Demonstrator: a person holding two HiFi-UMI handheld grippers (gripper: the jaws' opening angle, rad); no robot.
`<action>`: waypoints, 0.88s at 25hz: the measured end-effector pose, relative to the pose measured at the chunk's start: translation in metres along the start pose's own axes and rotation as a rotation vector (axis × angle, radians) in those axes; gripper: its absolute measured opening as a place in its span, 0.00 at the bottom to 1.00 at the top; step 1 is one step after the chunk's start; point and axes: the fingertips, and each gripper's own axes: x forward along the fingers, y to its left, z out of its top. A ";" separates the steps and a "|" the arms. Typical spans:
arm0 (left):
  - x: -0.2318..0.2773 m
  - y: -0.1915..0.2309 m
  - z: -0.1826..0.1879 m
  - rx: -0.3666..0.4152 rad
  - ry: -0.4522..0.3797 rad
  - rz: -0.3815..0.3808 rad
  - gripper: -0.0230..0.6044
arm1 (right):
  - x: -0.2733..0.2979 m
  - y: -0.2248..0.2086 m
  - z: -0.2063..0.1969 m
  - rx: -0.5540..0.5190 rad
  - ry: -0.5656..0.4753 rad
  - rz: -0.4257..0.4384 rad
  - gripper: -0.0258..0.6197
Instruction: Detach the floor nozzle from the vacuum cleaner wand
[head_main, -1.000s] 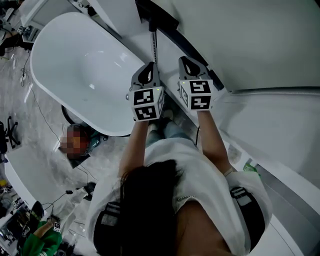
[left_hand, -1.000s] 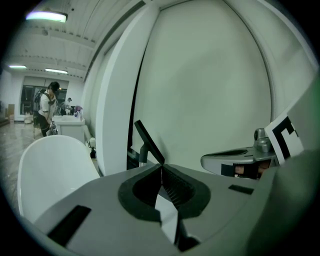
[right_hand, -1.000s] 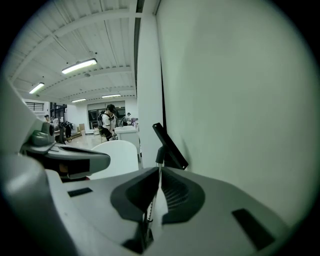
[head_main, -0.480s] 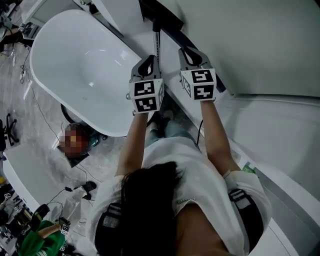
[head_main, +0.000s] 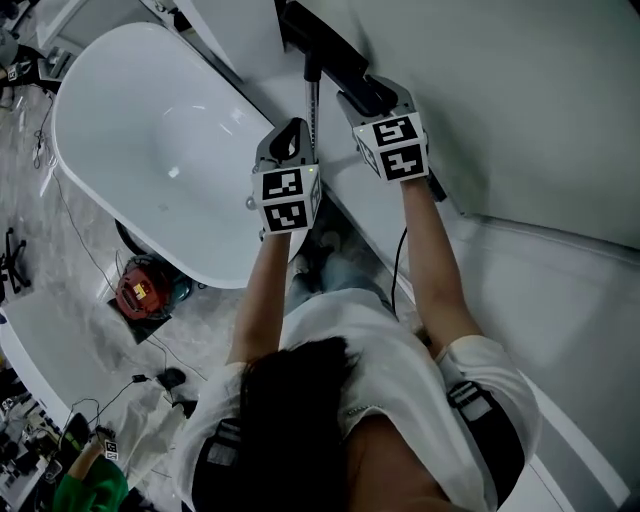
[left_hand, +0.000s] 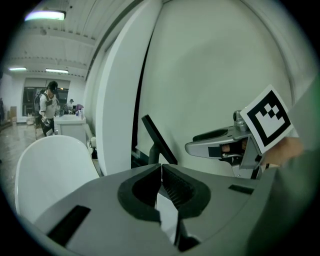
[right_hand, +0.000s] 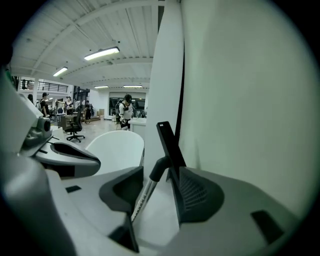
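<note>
The black floor nozzle (head_main: 322, 38) stands tipped against a white wall. Its neck joins the silver wand (head_main: 312, 100), which runs back toward me. My left gripper (head_main: 291, 134) is shut on the wand's near part; in the left gripper view a pale strip of wand (left_hand: 168, 216) shows below the closed tips of that gripper (left_hand: 161, 171). My right gripper (head_main: 362, 97) hovers by the nozzle's right end. Its jaws have just been opening. In the right gripper view the right gripper (right_hand: 155, 200) stands open, with the wand (right_hand: 142, 196) and nozzle (right_hand: 170, 142) between the pads, untouched.
A white bathtub (head_main: 150, 130) fills the left. White wall panels (head_main: 500, 90) rise on the right. A red machine (head_main: 140, 291) and cables lie on the floor below the tub. People stand far off in both gripper views.
The right gripper has moved up toward the nozzle and opened its jaws. The left gripper has edged up and left, still shut.
</note>
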 end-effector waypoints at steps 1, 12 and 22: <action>0.004 0.002 0.000 0.001 0.005 0.002 0.04 | 0.006 -0.003 0.000 -0.006 0.005 0.012 0.38; 0.043 0.013 0.000 0.023 0.036 0.015 0.04 | 0.063 -0.042 -0.005 -0.080 0.029 0.039 0.44; 0.072 0.027 -0.008 -0.013 0.067 0.044 0.04 | 0.116 -0.058 -0.013 -0.161 0.077 0.088 0.47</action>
